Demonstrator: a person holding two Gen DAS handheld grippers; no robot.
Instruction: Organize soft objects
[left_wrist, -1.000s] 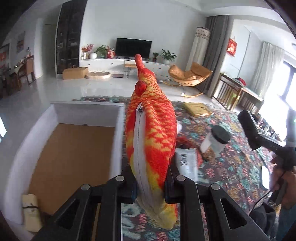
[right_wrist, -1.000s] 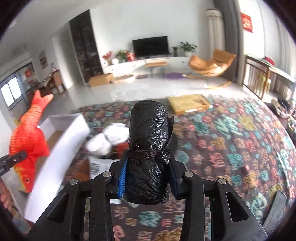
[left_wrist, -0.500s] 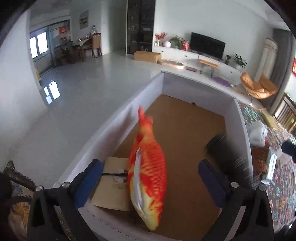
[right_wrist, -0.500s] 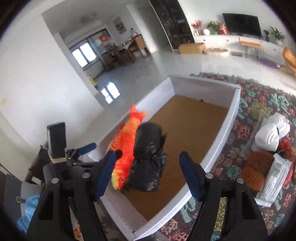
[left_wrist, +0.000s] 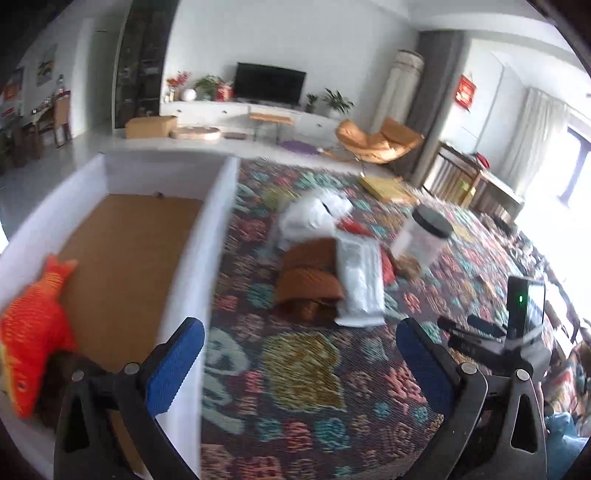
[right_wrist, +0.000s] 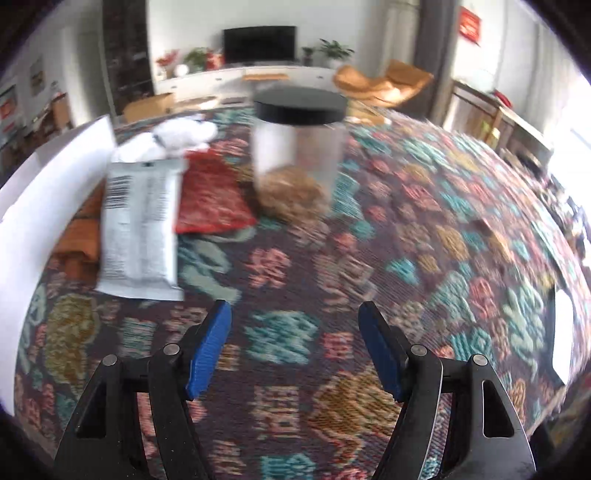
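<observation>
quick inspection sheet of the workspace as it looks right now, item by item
surface: patterned cloth covers the table; a white box with a brown floor sits at its left.
job's things: orange fish plush lies inside the box, something dark beside it; white bundle, brown knit and red fabric lie on the cloth.
clutter: clear jar with black lid, white packet resting partly on the knit, flat yellow item.
grippers: left tongs open, nothing between them; right tongs open, nothing between them.
cables: nothing seen.
surroundings: living room with a television and an orange chair.
</observation>
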